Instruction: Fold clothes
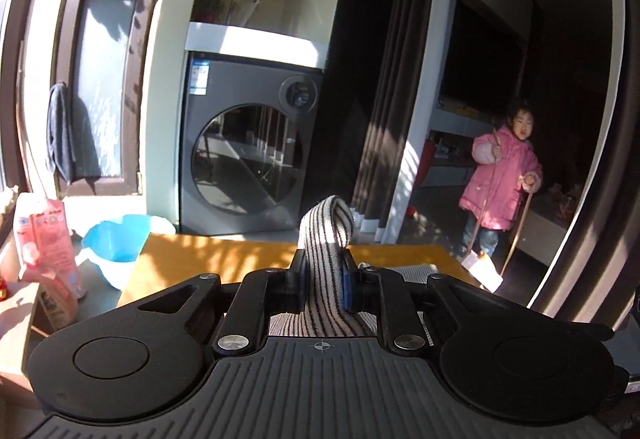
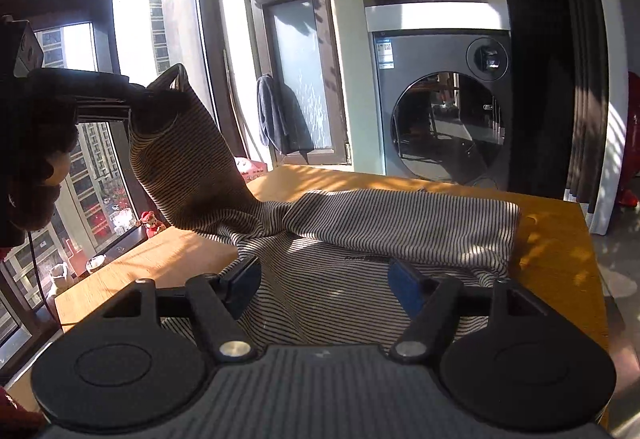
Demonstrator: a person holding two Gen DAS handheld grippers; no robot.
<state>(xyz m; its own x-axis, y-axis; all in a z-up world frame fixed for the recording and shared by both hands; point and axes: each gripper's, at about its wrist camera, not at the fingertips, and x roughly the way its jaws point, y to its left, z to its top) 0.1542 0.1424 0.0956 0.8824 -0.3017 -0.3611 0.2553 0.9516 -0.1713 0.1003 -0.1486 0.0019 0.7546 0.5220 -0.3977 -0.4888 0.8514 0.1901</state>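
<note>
- Our left gripper: jaws pinching a sleeve of the striped shirt, raised above the wooden desk.
- Our right gripper: jaws spread, low over the shirt's body, which lies rumpled on the desk.
- Fabric looks a light, limp knit; it sags and twists from the raised sleeve.
- We judge cuffs, hems and shoulder seams the best holds.

- The left wrist view is raised above the wooden table, faced toward the washing machine.
- The right wrist view is held low over the same table; the washing machine is shared.
</note>
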